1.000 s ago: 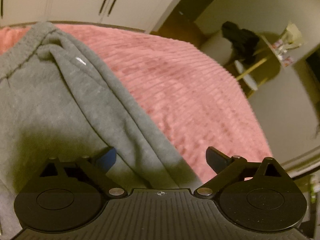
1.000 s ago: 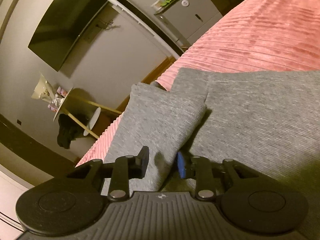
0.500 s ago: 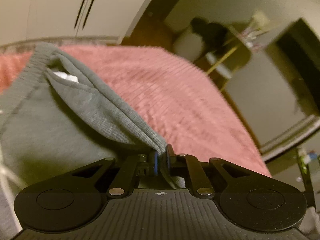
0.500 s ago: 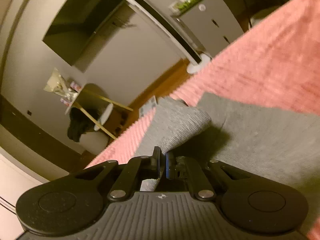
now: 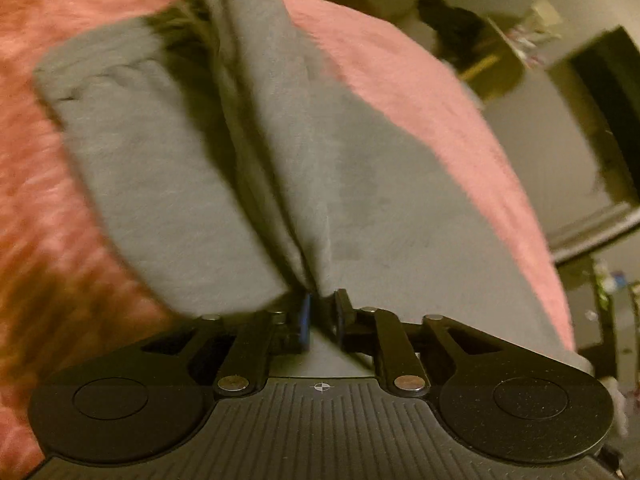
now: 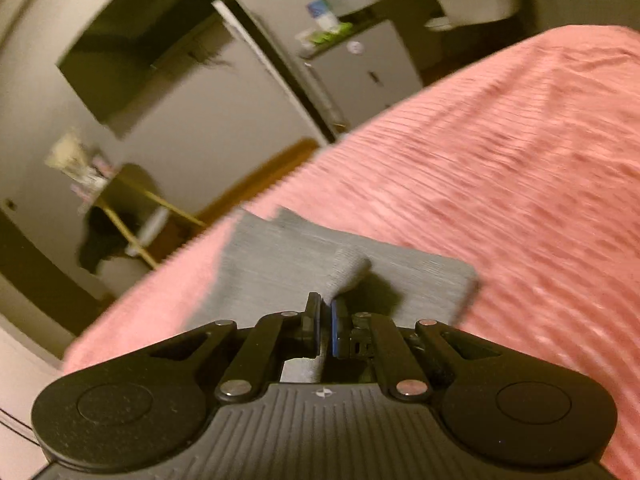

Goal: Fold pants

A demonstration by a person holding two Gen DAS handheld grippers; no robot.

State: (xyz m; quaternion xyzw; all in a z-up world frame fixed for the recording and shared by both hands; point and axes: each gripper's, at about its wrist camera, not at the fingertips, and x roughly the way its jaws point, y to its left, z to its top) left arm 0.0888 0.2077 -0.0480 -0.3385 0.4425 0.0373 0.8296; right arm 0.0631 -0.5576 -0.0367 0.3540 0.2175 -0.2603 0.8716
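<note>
Grey sweatpants (image 5: 360, 200) lie on a pink ribbed bedspread (image 5: 420, 92). In the left wrist view a bunched fold of the grey cloth runs up into my left gripper (image 5: 322, 312). The cloth fills the narrow gap between its pads, and its jaws are opening slightly. A second grey layer lies flat to the left of that lifted fold. In the right wrist view the pants (image 6: 280, 256) form a small flat grey patch near the bed's edge. My right gripper (image 6: 325, 322) is shut on a ribbed cuff end pulled up off that patch. Both views are motion-blurred.
The pink bedspread (image 6: 500, 200) stretches wide to the right. Past the bed's edge are a dark wall screen (image 6: 132, 64), a round side table on yellow legs (image 6: 132, 196) with dark clothing beneath it, and a white cabinet (image 6: 360, 68).
Both grippers, open a second ago, closed on grey cloth and pulled it along the bed. The left one now trails a long fold; the right lifted the cuff clear.
</note>
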